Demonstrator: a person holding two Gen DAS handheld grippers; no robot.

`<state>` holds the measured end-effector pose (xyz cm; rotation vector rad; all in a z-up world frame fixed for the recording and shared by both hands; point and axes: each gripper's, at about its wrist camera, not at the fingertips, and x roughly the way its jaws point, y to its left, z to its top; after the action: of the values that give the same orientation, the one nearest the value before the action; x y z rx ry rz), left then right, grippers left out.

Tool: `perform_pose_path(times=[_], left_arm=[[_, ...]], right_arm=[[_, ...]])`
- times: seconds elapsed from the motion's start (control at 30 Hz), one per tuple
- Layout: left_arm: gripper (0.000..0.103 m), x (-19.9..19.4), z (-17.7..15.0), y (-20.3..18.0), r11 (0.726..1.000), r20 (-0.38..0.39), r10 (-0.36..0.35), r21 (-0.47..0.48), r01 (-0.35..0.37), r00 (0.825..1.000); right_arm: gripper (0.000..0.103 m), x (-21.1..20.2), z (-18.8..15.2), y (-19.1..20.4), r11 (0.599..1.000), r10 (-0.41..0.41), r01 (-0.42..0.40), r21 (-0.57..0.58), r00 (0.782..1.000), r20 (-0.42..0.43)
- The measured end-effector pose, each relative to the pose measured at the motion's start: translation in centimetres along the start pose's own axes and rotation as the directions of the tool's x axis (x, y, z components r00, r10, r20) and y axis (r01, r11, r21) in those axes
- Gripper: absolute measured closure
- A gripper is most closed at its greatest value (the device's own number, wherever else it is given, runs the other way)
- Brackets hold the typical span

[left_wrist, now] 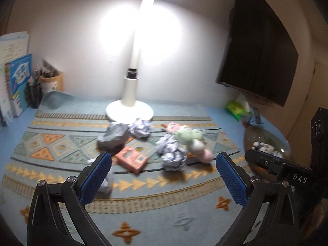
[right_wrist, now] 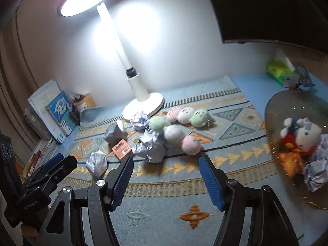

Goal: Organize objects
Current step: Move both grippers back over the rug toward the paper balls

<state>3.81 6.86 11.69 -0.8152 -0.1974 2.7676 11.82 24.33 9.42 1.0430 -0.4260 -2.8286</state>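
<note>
1. The desk lamp stands at the back of the patterned mat, and the loose things lie in a cluster just in front of its round base.
2. Both hand-held tools are empty. The left gripper has its blue pads spread wide with nothing between them, and the right gripper is likewise spread, hovering short of the cluster.
3. Nearest the lamp base sits a crumpled paper ball; more paper balls lie further forward of it, and a lone paper wad rests forward and to the left.
4. These wads look very light and will crush under pressure. A gentle pinch across the middle should do, though I expect one to skid on the mat if nudged sideways.
5. The round plush toys, pink, white and green, lie in front and to the right of the lamp base, touching one another. They appear soft and springy, so a grip across the widest part of the body seems safest; a shallow grip would probably slip off the fuzz.
6. A small orange box lies flat forward of the base, between paper balls. It looks stiff and thin, best taken by opposite edges.
7. Far right of the lamp, a glass bowl already holds a plush doll and paper. It is likely fragile, so drops should be low.
</note>
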Motion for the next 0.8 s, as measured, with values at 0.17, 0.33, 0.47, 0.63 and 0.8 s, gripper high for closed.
perform_pose_path(times=[0.17,0.33,0.47,0.63,0.8], left_arm=[[0.001,2.1,-2.9,5.0,0.992,-0.071,0.114,-0.044,-0.118,0.991],[0.001,3.4,-4.0,6.1,0.983,-0.087,0.173,-0.037,-0.177,0.981],[0.001,3.1,-4.3,6.3,0.985,-0.083,0.161,-0.047,-0.165,0.983],[0.001,3.2,-4.4,6.2,0.988,-0.091,0.146,-0.037,-0.150,0.985],[0.001,3.4,-4.4,6.7,0.990,-0.104,0.120,-0.063,-0.127,0.987]], right_arm=[[0.038,4.5,-1.4,2.0,0.999,0.015,-0.018,-0.038,0.997,-0.075],[0.038,6.9,-2.1,2.7,0.998,0.002,-0.008,-0.062,0.995,-0.095],[0.038,7.9,-2.3,2.0,0.999,-0.003,-0.002,-0.043,0.993,-0.116],[0.037,7.9,-2.4,1.6,1.000,-0.007,0.004,-0.027,0.994,-0.113],[0.037,8.1,-2.4,1.9,0.999,-0.021,0.017,-0.040,0.992,-0.122]])
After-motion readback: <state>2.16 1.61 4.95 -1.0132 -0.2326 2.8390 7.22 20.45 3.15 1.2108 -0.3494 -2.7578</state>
